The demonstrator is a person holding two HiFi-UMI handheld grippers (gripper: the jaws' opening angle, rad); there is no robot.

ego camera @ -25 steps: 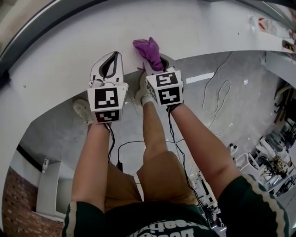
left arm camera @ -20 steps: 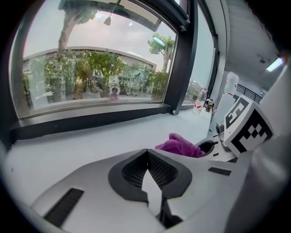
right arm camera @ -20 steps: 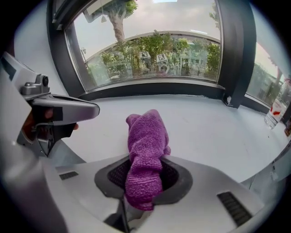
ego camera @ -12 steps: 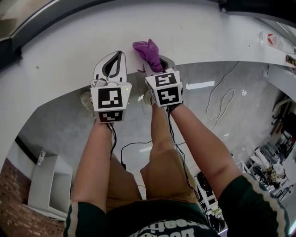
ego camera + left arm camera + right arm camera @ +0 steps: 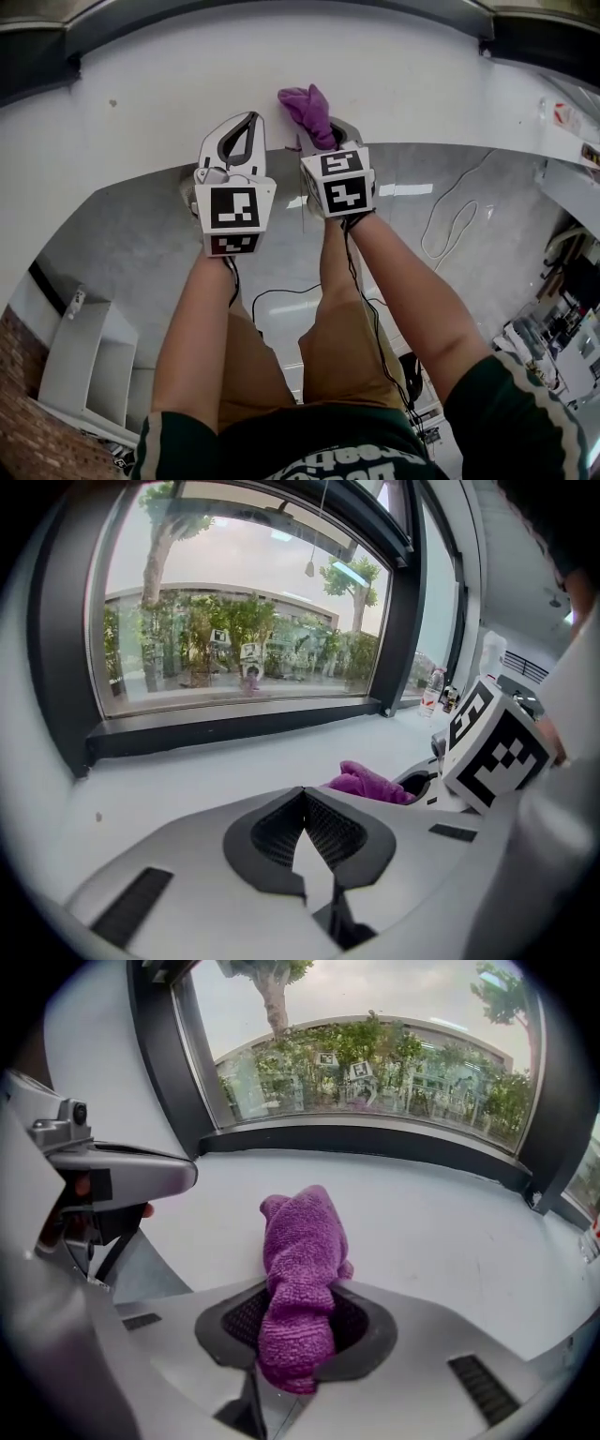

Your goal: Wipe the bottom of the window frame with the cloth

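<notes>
Reach further before wiping. Judging by both tongs views, well short of the dark bottom rail of the window frame [image 5: 375,1143], with a broad stretch of white windowsill [image 5: 422,84] in between. Carry the purple cloth [image 5: 300,1260] forward to that rail and press its free end into the corner where sill meets frame. Then drag sideways along the rail in long, overlapping passes. Lower the wrist on arrival, so that cloth rather than plastic meets the surface. Mind the grip too: bunched into a thick roll and pinched only at the lower part, so likely to twist or pull loose under hard pressure. Press moderately.

Gripping that cloth in the right tongs [image 5: 328,133], clamped onto it, with the loose end poking forward and up over the sill; impossible to tell whether touching the sill. Holding nothing in the left tongs [image 5: 236,131], closed with tips touching, just beside the right ones and about level with them. Standing with both forearms [image 5: 202,319] stretched straight ahead, side by side and near parallel. Marker cubes [image 5: 232,211] turned up toward the head, tongs aimed at the window.
</notes>
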